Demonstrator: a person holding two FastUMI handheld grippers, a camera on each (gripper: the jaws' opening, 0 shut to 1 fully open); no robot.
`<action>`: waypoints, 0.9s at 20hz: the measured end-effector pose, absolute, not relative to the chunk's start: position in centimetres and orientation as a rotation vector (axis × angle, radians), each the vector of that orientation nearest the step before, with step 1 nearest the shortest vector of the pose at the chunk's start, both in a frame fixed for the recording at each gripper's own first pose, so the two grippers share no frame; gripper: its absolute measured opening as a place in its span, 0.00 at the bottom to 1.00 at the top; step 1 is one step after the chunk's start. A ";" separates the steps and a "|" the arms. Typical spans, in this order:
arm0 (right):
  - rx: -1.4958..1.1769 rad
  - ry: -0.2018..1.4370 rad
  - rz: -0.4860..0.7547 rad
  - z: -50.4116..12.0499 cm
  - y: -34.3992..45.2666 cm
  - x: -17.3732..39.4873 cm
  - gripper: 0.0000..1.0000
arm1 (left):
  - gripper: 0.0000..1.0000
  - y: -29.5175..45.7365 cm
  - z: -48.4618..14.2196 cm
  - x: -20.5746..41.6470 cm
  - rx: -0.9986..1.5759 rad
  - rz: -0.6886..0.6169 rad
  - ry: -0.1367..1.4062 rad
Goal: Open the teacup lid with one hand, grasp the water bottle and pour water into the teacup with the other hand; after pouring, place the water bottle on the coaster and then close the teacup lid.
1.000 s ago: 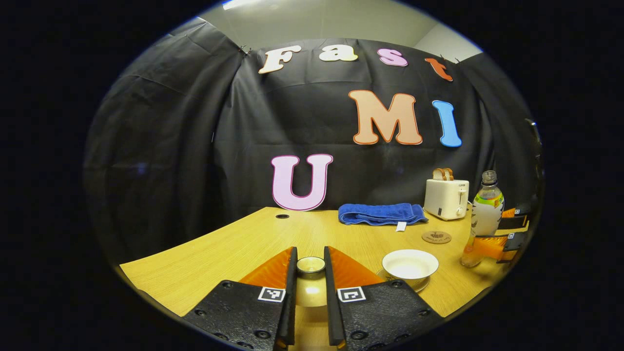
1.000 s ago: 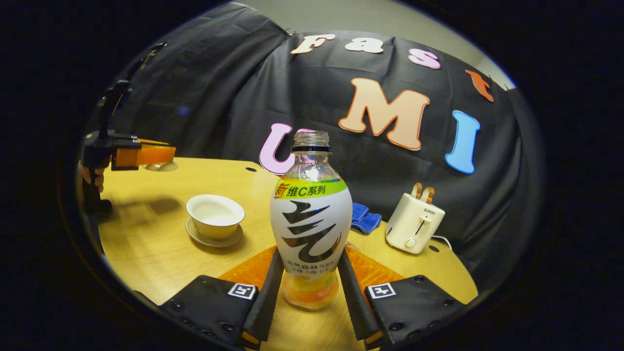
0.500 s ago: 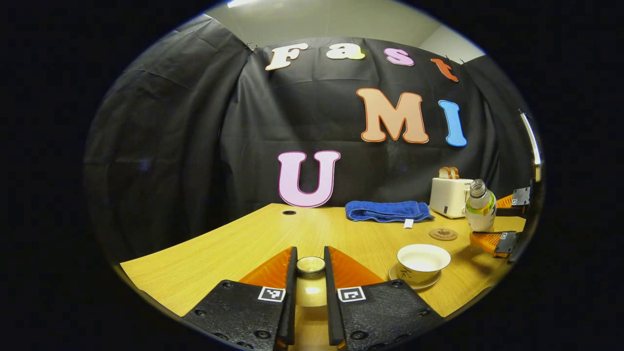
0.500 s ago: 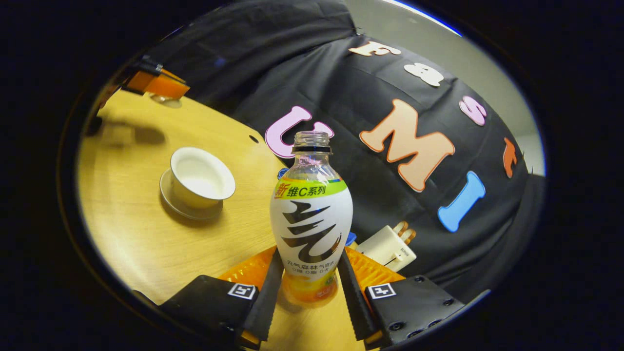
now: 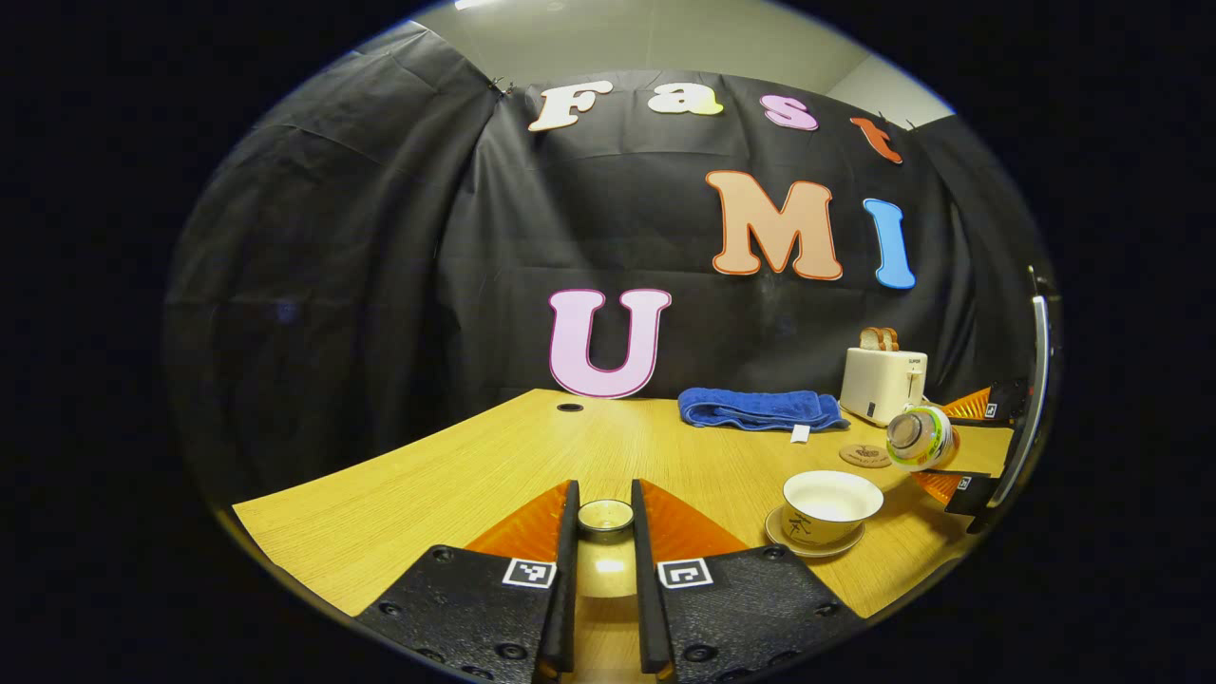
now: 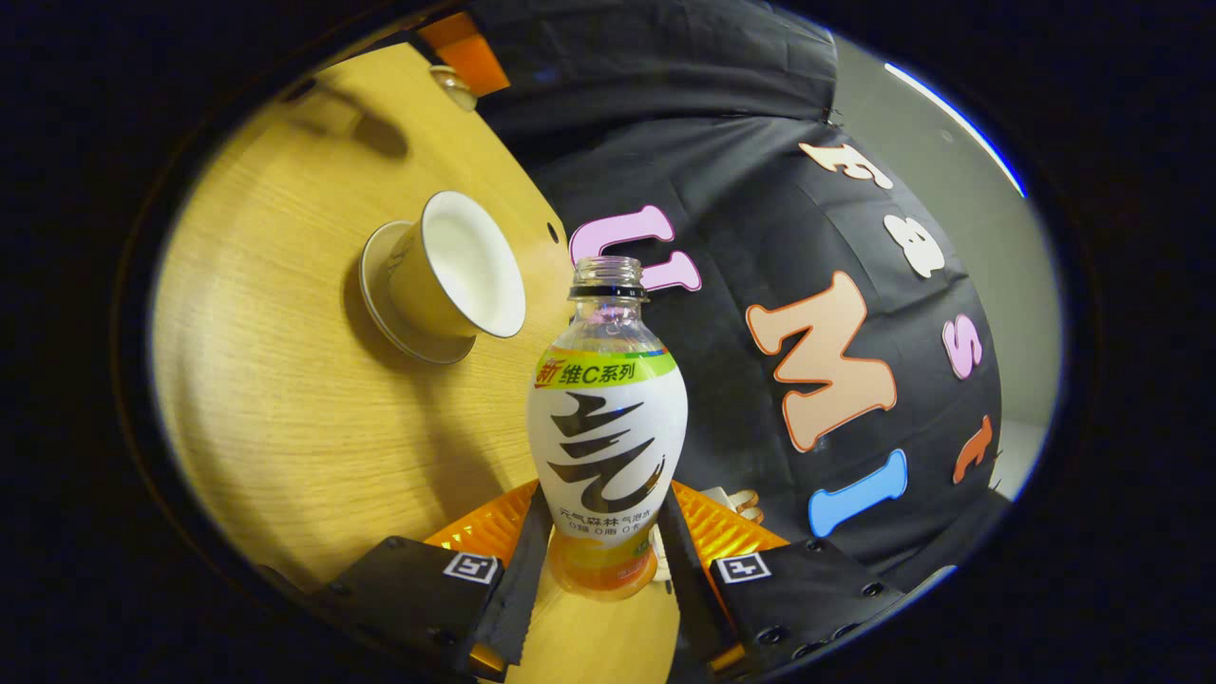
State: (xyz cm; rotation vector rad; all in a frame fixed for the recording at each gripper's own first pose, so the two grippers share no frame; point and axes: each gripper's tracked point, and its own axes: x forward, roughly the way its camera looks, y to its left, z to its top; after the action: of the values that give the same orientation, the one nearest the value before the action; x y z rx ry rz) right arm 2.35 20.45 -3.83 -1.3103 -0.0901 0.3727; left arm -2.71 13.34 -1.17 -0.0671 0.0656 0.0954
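Above the wooden table (image 5: 456, 475), the right gripper (image 6: 597, 556), clamped on the water bottle (image 6: 606, 427), tips its open mouth toward the uncovered teacup (image 5: 831, 503) on its saucer, so pouring likely comes next, while the left gripper (image 5: 604, 537) pinches the lid (image 5: 605, 516) aside, before the black-draped booth wall.

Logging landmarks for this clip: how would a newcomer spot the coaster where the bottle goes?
Start at the white toaster holding bread at the back right of the yellow wooden table. Just in front of it, right of the folded blue towel, lies the small round brown coaster. It is the flat disc lying bare on the table, unlike the saucer under the white teacup.
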 end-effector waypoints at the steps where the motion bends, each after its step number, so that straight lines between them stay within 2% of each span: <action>1: -1.340 -0.097 0.372 -3.7 20.4 2.4 0.67 | 0.24 13.5 -1.2 -2.7 -0.069 0.097 0.068; 18: -1.735 -0.230 0.353 -2.7 21.8 2.8 0.68 | 0.24 13.3 -0.8 -3.0 -0.089 0.092 0.059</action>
State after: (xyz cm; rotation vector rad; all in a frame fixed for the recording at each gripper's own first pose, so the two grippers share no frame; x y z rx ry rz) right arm 2.85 21.83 -2.65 -1.7353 -0.2304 0.3531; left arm -2.97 13.33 -0.76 -0.0888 0.0590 0.0921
